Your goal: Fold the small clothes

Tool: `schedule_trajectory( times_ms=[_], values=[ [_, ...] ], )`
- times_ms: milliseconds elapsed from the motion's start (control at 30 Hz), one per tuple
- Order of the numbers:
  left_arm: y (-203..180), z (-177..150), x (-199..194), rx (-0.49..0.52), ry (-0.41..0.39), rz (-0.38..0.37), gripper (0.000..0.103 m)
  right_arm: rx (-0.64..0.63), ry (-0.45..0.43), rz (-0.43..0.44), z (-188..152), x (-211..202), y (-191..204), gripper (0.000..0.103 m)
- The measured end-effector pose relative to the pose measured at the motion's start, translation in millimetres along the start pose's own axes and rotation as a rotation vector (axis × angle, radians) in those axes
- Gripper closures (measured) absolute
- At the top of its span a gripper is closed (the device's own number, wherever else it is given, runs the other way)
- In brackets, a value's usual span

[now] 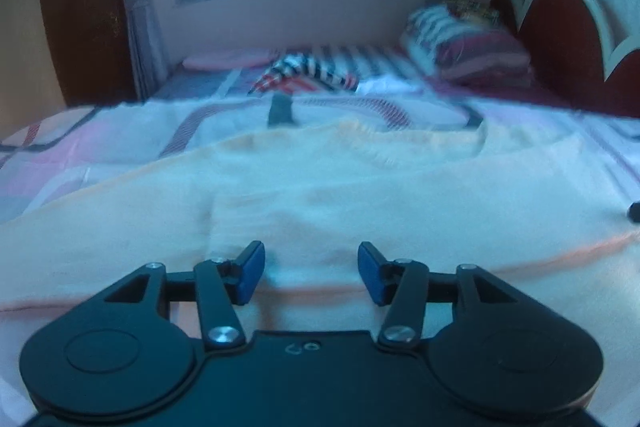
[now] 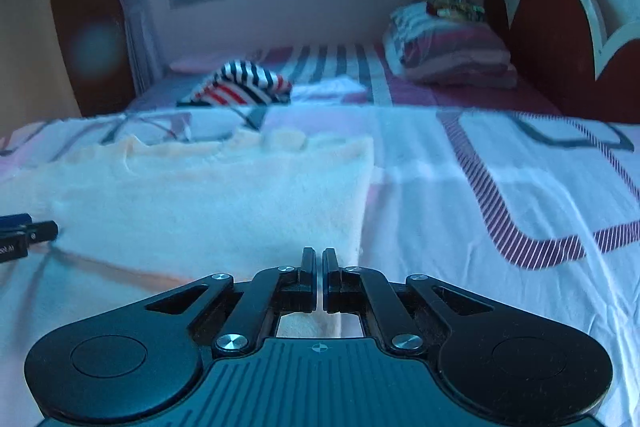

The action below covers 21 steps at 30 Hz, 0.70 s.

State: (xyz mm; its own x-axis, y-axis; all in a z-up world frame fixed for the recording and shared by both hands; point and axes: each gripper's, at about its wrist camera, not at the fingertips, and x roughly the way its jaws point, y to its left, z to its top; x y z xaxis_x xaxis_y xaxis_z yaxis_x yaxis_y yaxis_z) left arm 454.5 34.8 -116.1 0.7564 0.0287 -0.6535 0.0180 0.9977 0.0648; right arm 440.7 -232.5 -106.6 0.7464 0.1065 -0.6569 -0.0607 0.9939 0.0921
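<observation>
we are holding the left gripper (image 1: 311, 273) low over a cream garment (image 1: 320, 195) that is lying spread flat on the patterned bedsheet (image 1: 100, 131), its blue fingers (image 1: 252, 273) standing wide apart with nothing between them. to the right, we are keeping the right gripper (image 2: 319, 277) at the garment's right edge, fingers almost together; we cannot tell whether cloth is pinched. a striped garment (image 2: 244, 83) is lying farther back.

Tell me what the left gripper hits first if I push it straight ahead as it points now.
Most likely the cream garment: the open left gripper sits low over its near edge, jaws apart, with cloth filling the path ahead. Depth is unclear; the striped clothes lie well beyond.
</observation>
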Motion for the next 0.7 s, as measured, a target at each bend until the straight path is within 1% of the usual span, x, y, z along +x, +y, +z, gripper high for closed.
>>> schedule_trajectory(
  times_ms=[67,100,133,167,200,233,300,367,467,533,600,633,667,700],
  values=[
    [5.0,-1.1,2.3,-0.016,-0.005,-0.023,0.051,0.003,0.053,-0.015,-5.7,11.9,-0.5,0.103],
    [6.5,0.6,2.2,-0.016,-0.001,-0.028,0.051,0.008,0.042,-0.016,-6.4,12.0,-0.7,0.103],
    [8.4,2.7,-0.2,-0.021,0.004,-0.030,0.052,0.010,0.051,-0.023,-3.8,11.5,0.3,0.103],
    [11.3,3.6,-5.4,-0.025,-0.008,-0.032,0.051,0.016,0.050,-0.030,-0.5,8.5,2.5,0.103],
    [16.1,2.2,-12.1,-0.032,-0.033,-0.034,0.051,0.024,0.031,-0.027,1.4,3.1,3.9,0.103],
    [23.6,-0.6,-17.1,-0.046,-0.048,-0.032,0.050,0.026,0.012,-0.019,2.2,-2.1,6.5,0.103],
    [42.8,-8.8,-23.6,-0.092,-0.035,-0.019,0.050,0.024,0.010,-0.016,1.9,-6.9,13.5,0.103],
    [69.3,-19.0,-34.4,-0.149,-0.041,0.006,0.050,0.033,0.005,-0.006,-0.9,-11.0,19.1,0.103],
    [119.2,-36.5,-48.9,-0.242,-0.034,0.077,0.051,0.049,0.000,0.002,-4.3,-14.8,28.2,0.103],
    [158.0,-47.9,-55.1,-0.330,-0.023,0.125,0.052,0.064,-0.013,0.020,-5.3,-16.7,33.5,0.103],
    [202.4,-59.8,-60.1,-0.451,-0.008,0.164,0.054,0.075,-0.006,0.024,-3.5,-12.8,38.4,0.103],
    [222.1,-63.9,-62.2,-0.500,-0.011,0.172,0.055,0.085,0.001,0.028,-2.4,-9.9,41.0,0.103],
    [240.6,-67.0,-64.3,-0.542,-0.010,0.174,0.059,0.101,0.008,0.030,-1.3,-6.6,42.8,0.103],
    [255.4,-69.0,-66.7,-0.574,-0.015,0.174,0.059,0.116,0.020,0.025,0.5,-2.7,44.1,0.102]
  ],
)
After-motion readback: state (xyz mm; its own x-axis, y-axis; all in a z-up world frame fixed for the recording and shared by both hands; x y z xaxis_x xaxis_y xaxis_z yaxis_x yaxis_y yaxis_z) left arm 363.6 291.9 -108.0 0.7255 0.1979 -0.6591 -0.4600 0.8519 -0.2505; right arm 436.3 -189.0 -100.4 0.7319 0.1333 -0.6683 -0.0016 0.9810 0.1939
